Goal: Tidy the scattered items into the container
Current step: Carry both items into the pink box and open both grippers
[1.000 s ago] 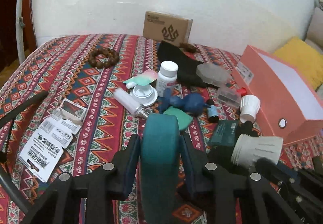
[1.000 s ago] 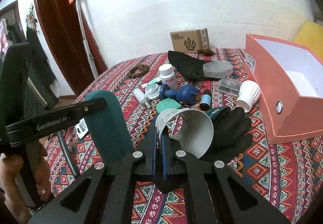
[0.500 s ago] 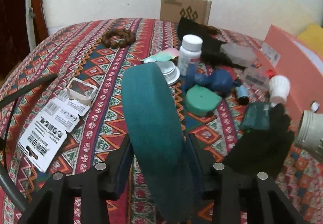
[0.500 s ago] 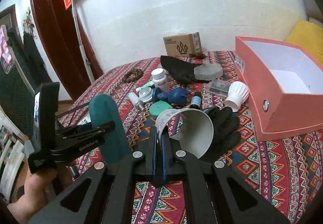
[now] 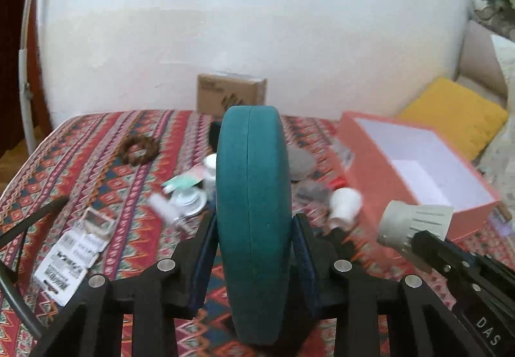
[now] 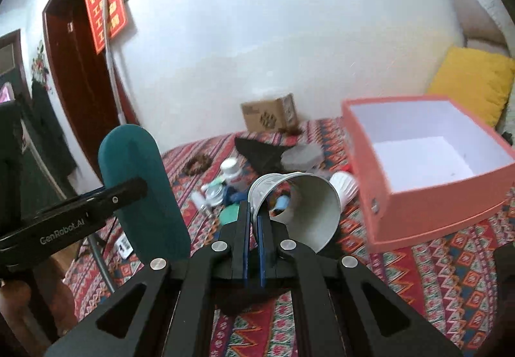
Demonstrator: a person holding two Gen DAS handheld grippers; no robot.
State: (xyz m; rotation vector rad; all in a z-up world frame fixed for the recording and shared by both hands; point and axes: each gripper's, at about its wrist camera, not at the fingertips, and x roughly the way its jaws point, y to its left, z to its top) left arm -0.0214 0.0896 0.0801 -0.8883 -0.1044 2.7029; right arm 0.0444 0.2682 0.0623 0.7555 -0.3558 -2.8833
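My left gripper (image 5: 252, 221) is shut on a dark teal oval case (image 5: 252, 212), held upright well above the patterned cloth; the case also shows in the right wrist view (image 6: 141, 192). My right gripper (image 6: 254, 215) is shut on the rim of a grey-white ribbed cup (image 6: 299, 209), held on its side in the air; the cup also shows in the left wrist view (image 5: 415, 225). The open pink box (image 6: 428, 170) with a white inside stands to the right, also in the left wrist view (image 5: 415, 164).
Scattered on the cloth: a bead bracelet (image 5: 140, 149), a white pill bottle (image 6: 232, 168), a white ribbed bulb (image 5: 344, 204), a black cloth (image 6: 260, 151), a printed card pack (image 5: 69, 263), and a small cardboard box (image 5: 231, 96) by the wall. A yellow cushion (image 6: 470, 83) lies behind.
Both grippers have risen and tilted up with their loads. The teal case now stands upright in the left gripper. The pink box sits closer in both views.
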